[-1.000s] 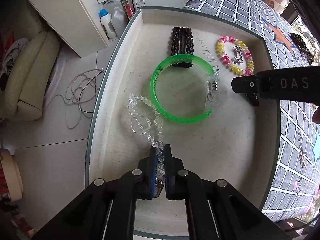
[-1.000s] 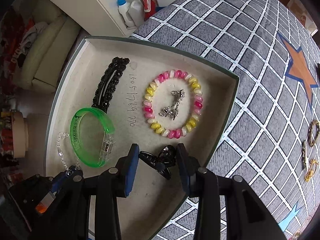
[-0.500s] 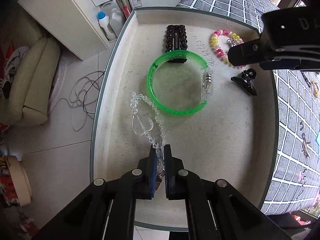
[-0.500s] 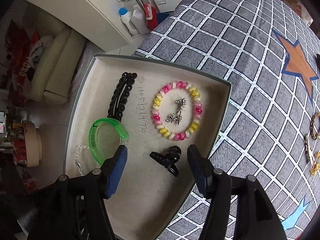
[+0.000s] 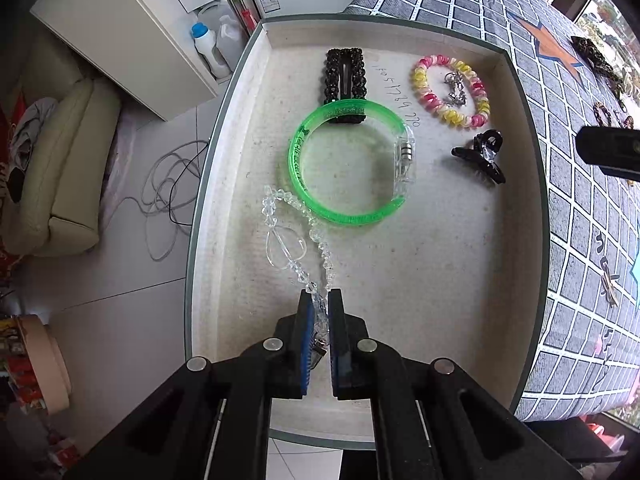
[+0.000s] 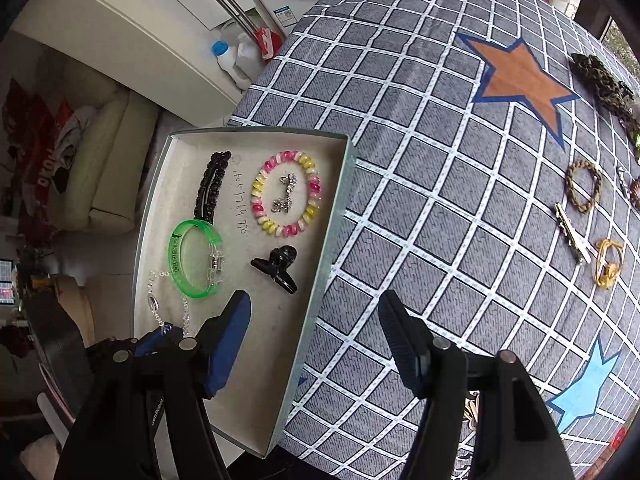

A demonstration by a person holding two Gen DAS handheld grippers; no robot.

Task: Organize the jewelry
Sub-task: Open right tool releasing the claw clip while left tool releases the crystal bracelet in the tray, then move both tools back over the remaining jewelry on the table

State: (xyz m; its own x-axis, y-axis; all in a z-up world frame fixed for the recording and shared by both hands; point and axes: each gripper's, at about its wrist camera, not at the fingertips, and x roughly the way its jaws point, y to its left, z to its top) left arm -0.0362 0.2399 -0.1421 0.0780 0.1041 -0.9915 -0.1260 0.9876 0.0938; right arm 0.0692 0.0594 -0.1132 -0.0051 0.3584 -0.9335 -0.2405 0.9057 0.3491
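Note:
A shallow beige box (image 5: pixel 224 128) holds a green bangle (image 5: pixel 304 184), a black beaded hair clip (image 5: pixel 344 76), a pink-and-yellow spiral band (image 5: pixel 424 96) around a silver charm (image 5: pixel 456 88), and a black claw clip (image 5: pixel 480 156). My left gripper (image 5: pixel 319 304) points straight down, shut on the end of a clear bead chain (image 5: pixel 276 208) that trails across the box floor towards the bangle. My right gripper (image 6: pixel 315 308) hangs above the box's right wall (image 6: pixel 328 248). Its jaws are opening with nothing between them, and the claw clip (image 6: pixel 276 268) lies free just ahead of its left finger.
The box sits at the left edge of a grey checked tablecloth (image 6: pixel 440 200) with star patches. More pieces lie at the far right: a braided ring (image 6: pixel 584 192), a gold bar clip (image 6: pixel 570 232), a gold loop (image 6: pixel 608 268) and a dark chain (image 6: pixel 600 76). Beyond the box edge is floor.
The right gripper's jaws widened off the black claw clip, which stays in the box. The gripper rose and moved right, over the box wall. The left gripper kept still on the bead chain.

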